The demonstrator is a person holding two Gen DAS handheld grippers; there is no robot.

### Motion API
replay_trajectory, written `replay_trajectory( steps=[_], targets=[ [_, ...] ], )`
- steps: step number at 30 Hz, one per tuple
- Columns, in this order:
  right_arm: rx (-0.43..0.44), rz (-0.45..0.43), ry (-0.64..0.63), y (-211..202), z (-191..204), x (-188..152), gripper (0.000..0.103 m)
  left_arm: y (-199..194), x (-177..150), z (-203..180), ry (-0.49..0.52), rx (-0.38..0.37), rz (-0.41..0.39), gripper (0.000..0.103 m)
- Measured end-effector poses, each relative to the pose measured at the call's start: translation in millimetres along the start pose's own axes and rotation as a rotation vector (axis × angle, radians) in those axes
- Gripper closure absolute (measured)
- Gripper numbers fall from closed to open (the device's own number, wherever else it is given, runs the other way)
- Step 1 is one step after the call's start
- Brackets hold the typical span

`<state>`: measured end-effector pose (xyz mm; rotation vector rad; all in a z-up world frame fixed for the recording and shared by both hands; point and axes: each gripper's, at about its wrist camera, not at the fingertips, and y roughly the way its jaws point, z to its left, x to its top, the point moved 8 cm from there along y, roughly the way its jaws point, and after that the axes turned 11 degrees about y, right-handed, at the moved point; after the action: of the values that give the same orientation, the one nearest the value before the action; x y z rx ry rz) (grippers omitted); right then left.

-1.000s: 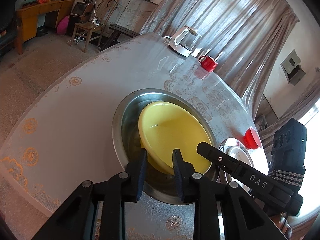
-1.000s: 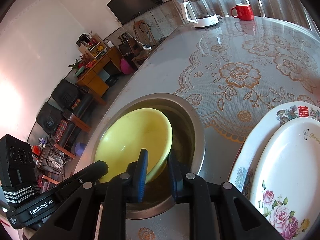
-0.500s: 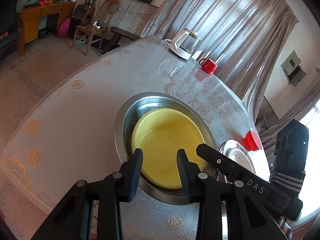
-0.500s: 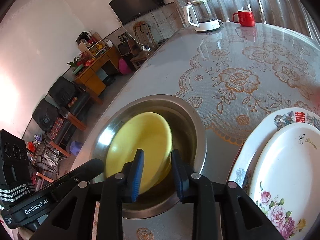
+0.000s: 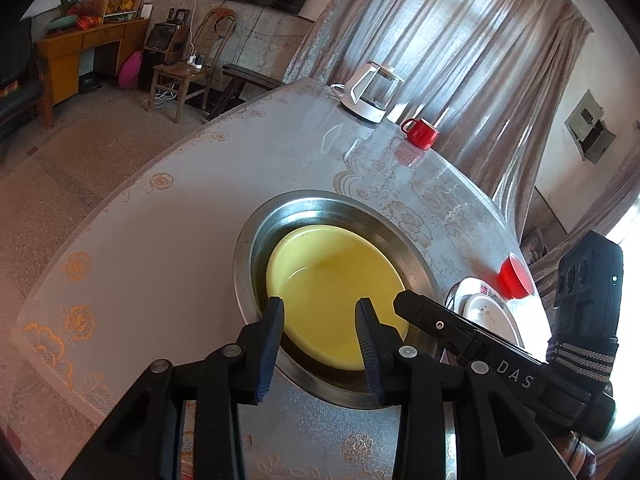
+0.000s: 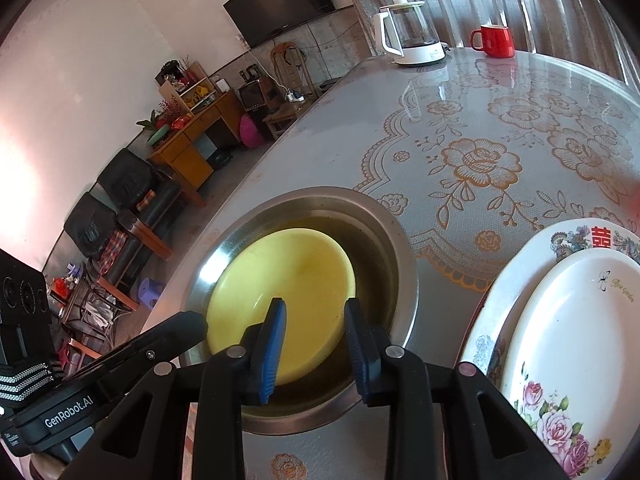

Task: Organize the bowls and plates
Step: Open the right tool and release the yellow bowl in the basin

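Note:
A yellow plate (image 5: 332, 284) lies flat inside a steel basin (image 5: 280, 210) on the round table; both also show in the right wrist view, the plate (image 6: 288, 280) and the basin (image 6: 384, 240). My left gripper (image 5: 320, 312) is open and empty, just above the plate's near edge. My right gripper (image 6: 314, 316) is open and empty over the plate's near right edge. Two floral white plates (image 6: 568, 320) lie stacked to the right of the basin.
A white kettle (image 5: 370, 92) and a red mug (image 5: 420, 132) stand at the far side of the table. A red bowl (image 5: 514, 276) sits beyond the stacked plates (image 5: 486, 308). The table edge curves close on the left.
Both grippers opened and let go of the yellow plate. The plate dropped from a tilt to lie flat in the basin. Both grippers drew back a little.

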<state>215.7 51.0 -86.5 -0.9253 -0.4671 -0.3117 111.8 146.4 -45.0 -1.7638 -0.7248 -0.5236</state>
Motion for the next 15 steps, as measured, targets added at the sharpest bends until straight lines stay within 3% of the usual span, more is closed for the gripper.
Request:
replay_trajectory(
  steps=[15],
  targets=[
    [0.023, -0.036, 0.044, -15, -9, 0, 0.074, -7, 1, -8, 0.077, 0.068, -0.028, 0.063]
  ],
)
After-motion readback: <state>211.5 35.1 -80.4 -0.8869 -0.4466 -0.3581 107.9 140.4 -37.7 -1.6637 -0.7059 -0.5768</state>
